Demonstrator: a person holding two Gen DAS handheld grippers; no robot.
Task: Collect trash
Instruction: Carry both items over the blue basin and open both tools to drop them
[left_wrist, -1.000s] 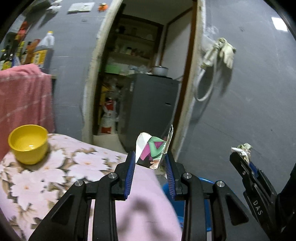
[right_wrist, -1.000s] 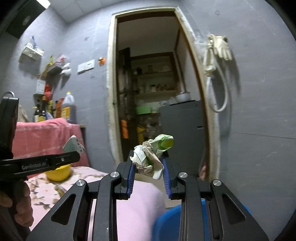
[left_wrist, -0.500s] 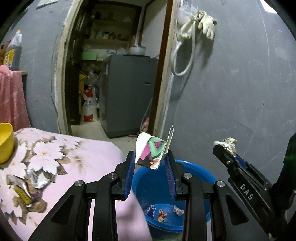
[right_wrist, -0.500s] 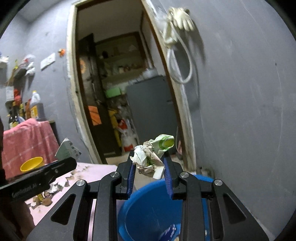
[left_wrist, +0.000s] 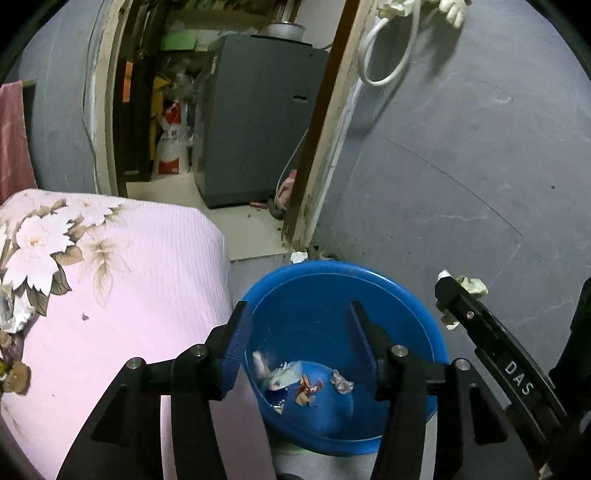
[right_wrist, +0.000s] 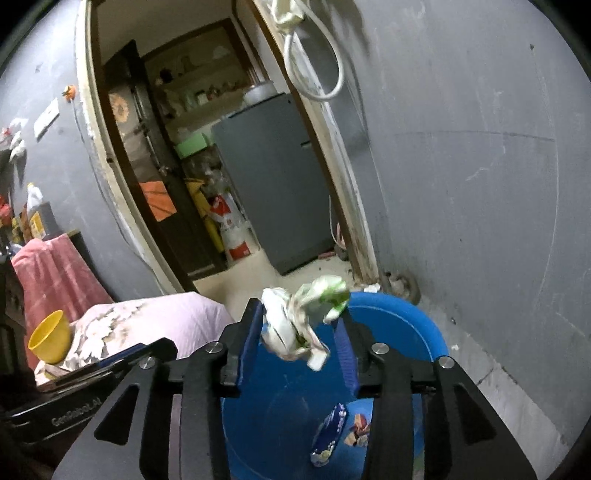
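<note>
A blue basin (left_wrist: 332, 266) stands on the floor below both grippers. My left gripper (left_wrist: 298, 310) hangs over it, jaws opening, with nothing between them. A blurred colourful wrapper (left_wrist: 282, 373) lies among scraps in the basin's bottom. My right gripper (right_wrist: 298, 308) is over the basin (right_wrist: 424, 325) too, and its jaws are opening. A crumpled white and green paper wad (right_wrist: 303, 321) sits loosely between them, blurred. In the left wrist view the right gripper (left_wrist: 448, 291) comes in from the right with the wad (left_wrist: 471, 286) at its tip. The left gripper (right_wrist: 147, 350) shows at lower left in the right wrist view.
A table under a pink floral cloth (left_wrist: 129, 277) stands left of the basin, with a yellow bowl (right_wrist: 50, 336) and bits of litter (left_wrist: 11, 314) on it. A grey wall (left_wrist: 461, 166) is close on the right. Behind is a doorway with a grey fridge (left_wrist: 258, 110).
Both grippers swung right and down from above the table to over the basin. The left one opened and its colourful wrapper dropped in. The right jaws widened around the wad.
</note>
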